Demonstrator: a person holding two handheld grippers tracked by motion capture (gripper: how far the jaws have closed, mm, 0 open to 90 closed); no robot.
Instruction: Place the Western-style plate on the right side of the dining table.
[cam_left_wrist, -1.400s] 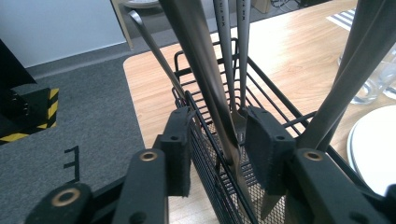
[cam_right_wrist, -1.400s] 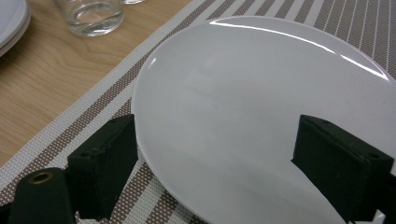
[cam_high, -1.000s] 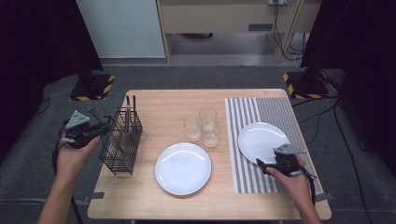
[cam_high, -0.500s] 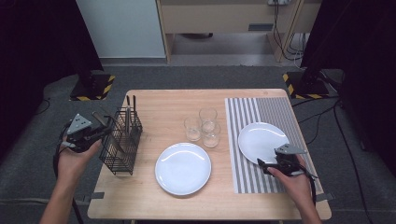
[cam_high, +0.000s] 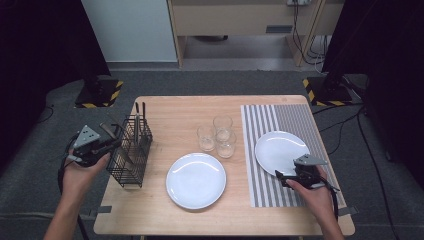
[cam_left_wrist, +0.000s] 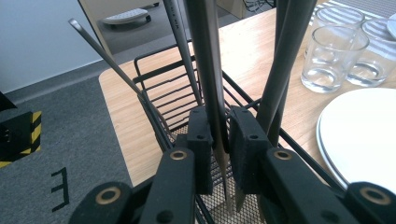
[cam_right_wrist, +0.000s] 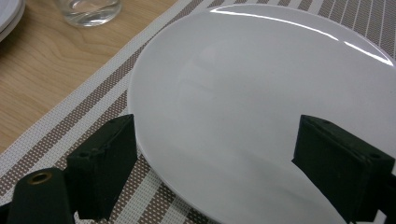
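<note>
In the high view, the left gripper (cam_high: 107, 142) reaches into the wire basket (cam_high: 131, 152) at the worktop's left. In the left gripper view, jaws clamp a thin utensil handle (cam_left_wrist: 208, 70) at centre frame: stiff, light, probably slippery, best pinched mid-handle. In the right gripper view, jaws stand apart over the white plate (cam_right_wrist: 261, 112).

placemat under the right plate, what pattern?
Brown and white stripes on the woven placemat under the white round plate; clearest in the right gripper view.
</note>
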